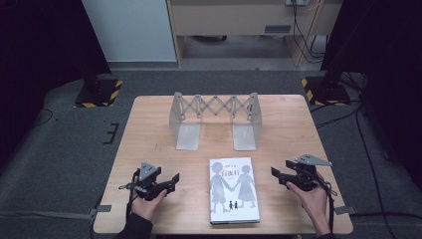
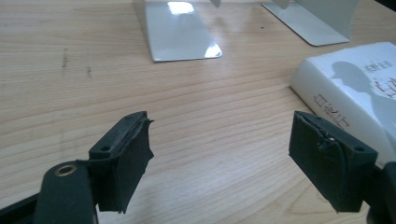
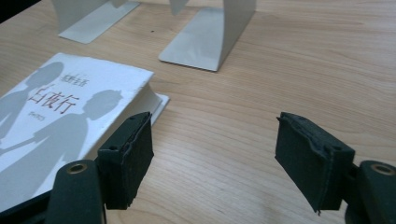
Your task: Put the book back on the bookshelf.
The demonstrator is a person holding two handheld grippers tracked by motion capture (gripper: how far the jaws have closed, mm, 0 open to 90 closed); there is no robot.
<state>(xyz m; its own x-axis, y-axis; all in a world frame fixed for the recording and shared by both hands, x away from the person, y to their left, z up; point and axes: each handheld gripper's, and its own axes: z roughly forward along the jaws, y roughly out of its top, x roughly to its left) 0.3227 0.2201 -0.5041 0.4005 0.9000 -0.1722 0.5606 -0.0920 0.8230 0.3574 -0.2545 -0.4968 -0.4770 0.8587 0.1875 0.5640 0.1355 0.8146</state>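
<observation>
Light wooden bench (image 1: 149, 124) on grey carpet, dark room around. White hardback book w/ two grey silhouette figures on cover (image 1: 234, 189) lies flat near front edge, btwn the two grippers, touching neither. Left gripper (image 1: 174, 180) just left of it, jaws apart, nothing btwn them; book's spine edge shows at right in left gripper view (image 2: 341, 88). Right gripper (image 1: 275, 173) just right of book, jaws wide, empty. Grey metal expanding bookend rack (image 1: 214, 117) stands behind the book, well apart.

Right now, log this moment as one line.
left hand-held gripper: open, left of book | right hand-held gripper: open, right of book | book: flat on table
</observation>
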